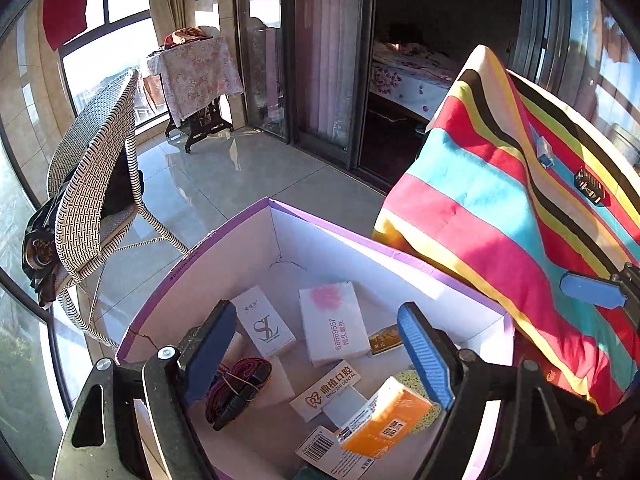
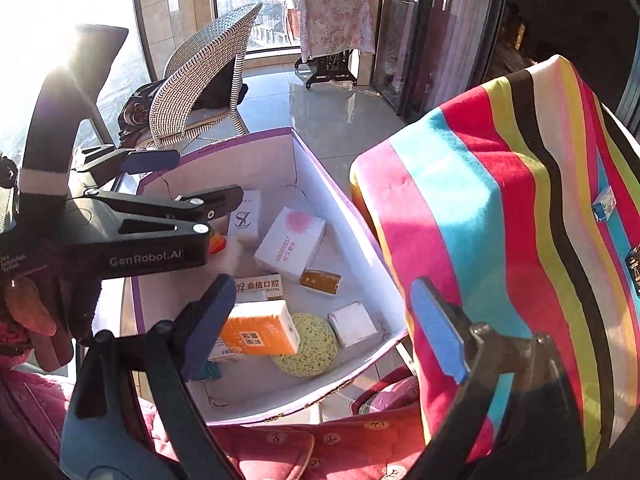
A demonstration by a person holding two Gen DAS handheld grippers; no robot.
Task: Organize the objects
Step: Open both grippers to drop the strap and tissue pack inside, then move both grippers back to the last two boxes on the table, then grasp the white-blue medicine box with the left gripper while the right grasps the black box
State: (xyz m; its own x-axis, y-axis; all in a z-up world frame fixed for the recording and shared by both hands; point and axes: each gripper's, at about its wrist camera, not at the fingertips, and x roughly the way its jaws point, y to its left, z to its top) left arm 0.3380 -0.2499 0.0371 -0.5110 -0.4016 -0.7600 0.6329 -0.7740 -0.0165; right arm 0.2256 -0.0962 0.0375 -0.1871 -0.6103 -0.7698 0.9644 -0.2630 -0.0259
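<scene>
A white box with purple rim (image 1: 224, 232) (image 2: 224, 146) holds several items: white packets (image 1: 334, 328) (image 2: 290, 242), an orange tissue pack (image 1: 386, 416) (image 2: 260, 332), a speckled sponge (image 2: 306, 346), a red coiled cable (image 1: 236, 384) and small cartons. My left gripper (image 1: 320, 360) is open and empty above the box; it also shows in the right wrist view (image 2: 188, 180). My right gripper (image 2: 324, 324) is open and empty over the box's near right corner. A striped bag (image 1: 512, 216) (image 2: 500, 220) stands right of the box.
A wicker chair (image 1: 92, 184) (image 2: 200, 80) with dark clothes stands beyond the box on a glossy tile floor. A cloth-covered table (image 1: 196, 76) (image 2: 332, 24) sits by the windows. Glass sliding doors lie behind. Red patterned fabric (image 2: 320, 448) lies below the box.
</scene>
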